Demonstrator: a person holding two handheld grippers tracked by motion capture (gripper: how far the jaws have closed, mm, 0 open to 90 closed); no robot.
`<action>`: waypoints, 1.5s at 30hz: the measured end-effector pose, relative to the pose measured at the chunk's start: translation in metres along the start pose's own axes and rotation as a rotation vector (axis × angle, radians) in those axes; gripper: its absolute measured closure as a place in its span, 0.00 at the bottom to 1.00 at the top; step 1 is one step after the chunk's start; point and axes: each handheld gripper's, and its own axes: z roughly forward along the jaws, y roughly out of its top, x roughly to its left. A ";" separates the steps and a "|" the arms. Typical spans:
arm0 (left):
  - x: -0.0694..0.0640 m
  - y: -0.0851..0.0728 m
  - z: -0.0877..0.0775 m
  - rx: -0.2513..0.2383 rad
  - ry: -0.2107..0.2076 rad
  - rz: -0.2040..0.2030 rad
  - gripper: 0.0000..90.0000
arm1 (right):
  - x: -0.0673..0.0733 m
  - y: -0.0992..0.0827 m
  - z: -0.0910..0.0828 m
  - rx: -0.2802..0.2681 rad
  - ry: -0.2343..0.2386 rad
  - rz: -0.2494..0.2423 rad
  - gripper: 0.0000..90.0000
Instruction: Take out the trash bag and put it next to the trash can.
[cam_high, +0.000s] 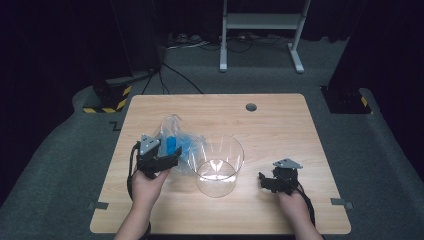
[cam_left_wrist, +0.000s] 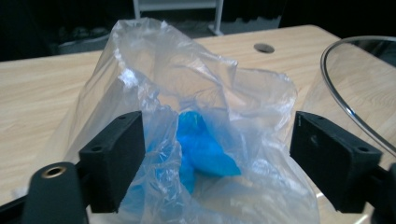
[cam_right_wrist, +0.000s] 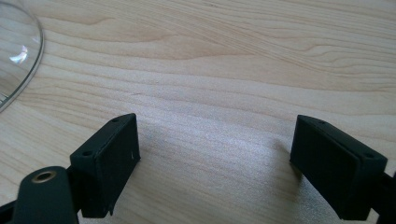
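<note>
Left gripper (cam_left_wrist: 217, 154) fingers (cam_left_wrist: 114, 156) spread wide either side of crumpled clear plastic bag (cam_left_wrist: 187, 102) (blue item (cam_left_wrist: 201, 147) inside), not clamped. Right gripper (cam_right_wrist: 215, 163) fingers (cam_right_wrist: 109, 161) wide apart over bare desk (cam_right_wrist: 224, 60). Between grippers, clear glass bowl (cam_high: 218, 162) mid-desk, touching bag.

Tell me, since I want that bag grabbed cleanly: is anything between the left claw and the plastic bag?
Nothing visible. The left claw is open with its jaws either side of the plastic bag, the blue item inside it. The glass bowl stands off to the bag's right.
</note>
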 end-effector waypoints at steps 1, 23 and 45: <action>0.000 0.000 0.000 0.000 0.000 0.000 0.21 | 0.000 0.000 0.000 0.000 0.000 0.000 0.17; 0.016 -0.092 -0.021 0.237 -0.043 0.130 0.16 | 0.000 0.001 0.002 -0.001 0.010 -0.008 0.17; 0.012 -0.113 0.017 0.341 -0.095 0.174 0.00 | 0.003 0.001 0.002 0.000 -0.002 0.000 0.17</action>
